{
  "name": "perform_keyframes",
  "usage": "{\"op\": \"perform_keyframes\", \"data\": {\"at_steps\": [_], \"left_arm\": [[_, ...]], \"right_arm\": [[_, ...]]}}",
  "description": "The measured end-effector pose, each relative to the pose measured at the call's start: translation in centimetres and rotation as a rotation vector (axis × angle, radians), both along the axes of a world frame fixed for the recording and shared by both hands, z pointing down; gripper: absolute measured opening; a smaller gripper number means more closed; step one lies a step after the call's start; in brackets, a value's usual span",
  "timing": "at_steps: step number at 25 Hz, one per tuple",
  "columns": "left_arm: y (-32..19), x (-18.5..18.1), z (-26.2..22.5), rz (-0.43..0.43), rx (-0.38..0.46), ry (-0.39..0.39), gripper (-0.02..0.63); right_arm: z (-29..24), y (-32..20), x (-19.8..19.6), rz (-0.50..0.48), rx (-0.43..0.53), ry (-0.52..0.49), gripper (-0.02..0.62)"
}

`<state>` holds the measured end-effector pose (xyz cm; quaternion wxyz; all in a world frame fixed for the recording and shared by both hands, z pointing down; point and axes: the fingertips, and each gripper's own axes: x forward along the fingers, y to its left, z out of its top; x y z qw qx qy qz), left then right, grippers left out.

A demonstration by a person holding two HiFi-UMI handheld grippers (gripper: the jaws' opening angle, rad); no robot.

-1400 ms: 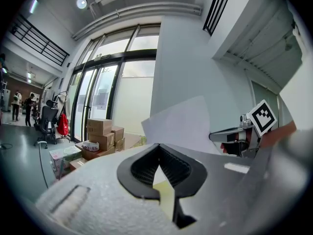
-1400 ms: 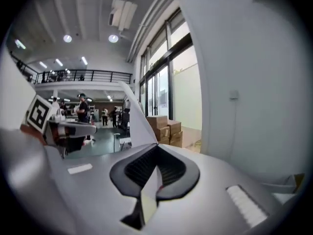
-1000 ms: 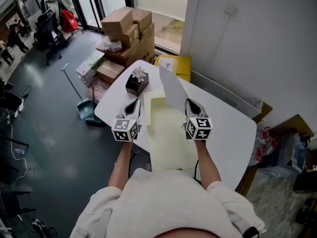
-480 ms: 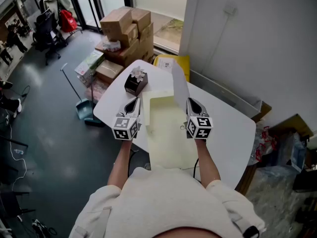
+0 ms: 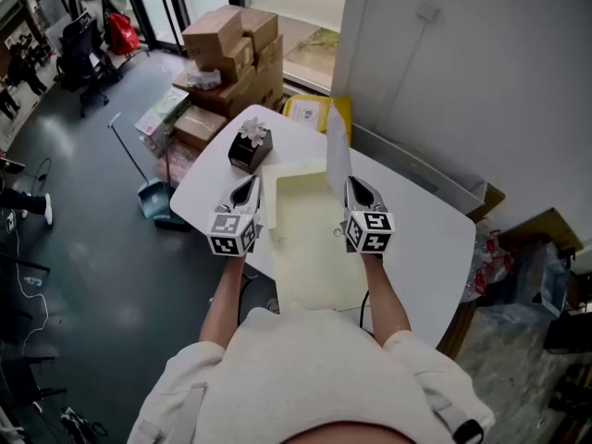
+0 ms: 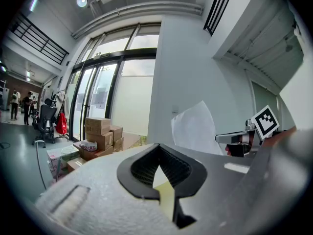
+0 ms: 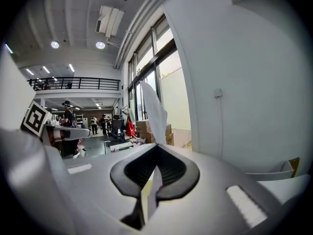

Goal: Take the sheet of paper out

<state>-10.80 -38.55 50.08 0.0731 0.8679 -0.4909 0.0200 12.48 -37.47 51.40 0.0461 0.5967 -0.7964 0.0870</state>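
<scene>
A pale yellow folder (image 5: 305,239) lies open on the white table (image 5: 425,248) between my two grippers. My left gripper (image 5: 248,187) is shut on the folder's left edge; in the left gripper view the left gripper (image 6: 160,187) pinches a yellow strip (image 6: 166,199). My right gripper (image 5: 352,187) is shut on the lower edge of a white sheet of paper (image 5: 337,160), which stands up above the folder's right side. The right gripper view shows the right gripper (image 7: 149,190) with the sheet (image 7: 154,109) rising out of its closed jaws. The sheet (image 6: 195,126) also shows in the left gripper view.
A dark tissue box (image 5: 250,148) with a white tuft stands at the table's far left corner. Beyond the table are stacked cardboard boxes (image 5: 227,49) and a yellow bag (image 5: 310,109); a dustpan (image 5: 153,197) lies on the floor at left. A white wall (image 5: 462,72) runs along the right.
The standing sheet has swung and now looks narrower, nearly edge-on, above the right gripper. Both grippers have kept their places and their grips.
</scene>
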Motion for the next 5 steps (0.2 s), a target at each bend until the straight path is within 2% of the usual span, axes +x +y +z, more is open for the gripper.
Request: {"op": "perform_keyframes", "data": {"at_steps": [5], "left_arm": [[-0.13, -0.10, 0.40, 0.000, -0.005, -0.002, 0.002]], "right_arm": [[0.40, -0.09, 0.00, 0.002, -0.006, 0.004, 0.002]]}}
